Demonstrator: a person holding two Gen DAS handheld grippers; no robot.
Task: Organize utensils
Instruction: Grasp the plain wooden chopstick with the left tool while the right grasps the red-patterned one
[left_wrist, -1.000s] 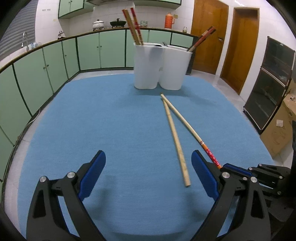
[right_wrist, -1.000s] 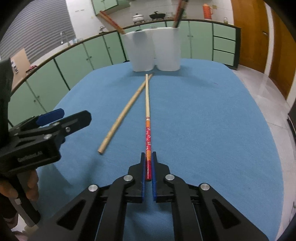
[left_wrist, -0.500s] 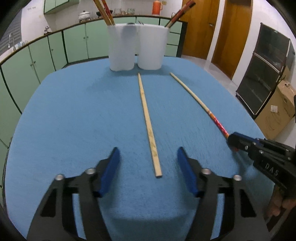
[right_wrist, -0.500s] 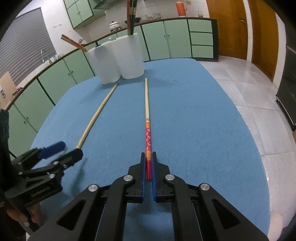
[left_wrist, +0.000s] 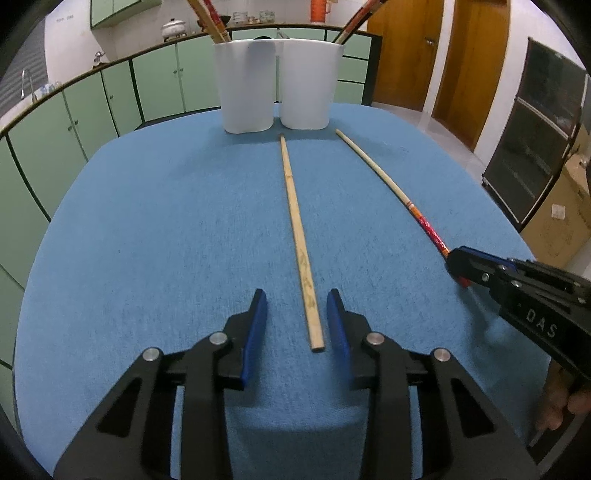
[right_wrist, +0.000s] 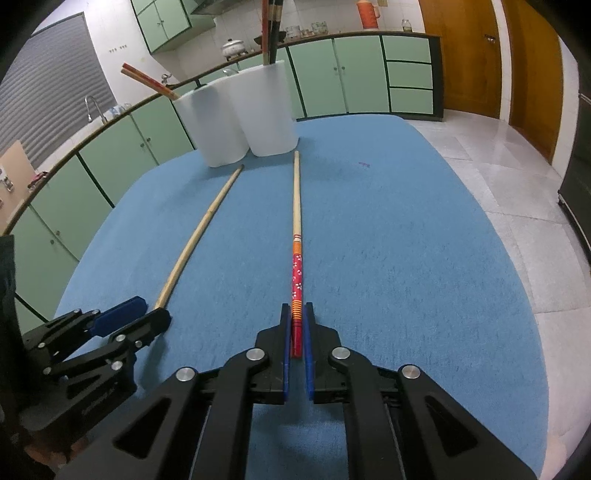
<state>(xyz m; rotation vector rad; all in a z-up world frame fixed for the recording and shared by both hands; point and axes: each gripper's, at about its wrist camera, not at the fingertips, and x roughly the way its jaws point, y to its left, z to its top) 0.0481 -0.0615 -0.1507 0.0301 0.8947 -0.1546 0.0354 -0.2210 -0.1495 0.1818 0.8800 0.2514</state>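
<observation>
Left gripper (left_wrist: 297, 310): jaws closing around the plain bamboo chopstick (left_wrist: 295, 221) on the blue table mat (left_wrist: 147, 240), pads clear of it. Right gripper (right_wrist: 296, 325): clamped on the red-patterned chopstick (right_wrist: 296, 258).

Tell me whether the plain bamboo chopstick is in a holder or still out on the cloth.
Out. The plain bamboo chopstick lies flat on the blue cloth, its far tip short of the white holders, its near end between the closing left gripper's jaws.
</observation>
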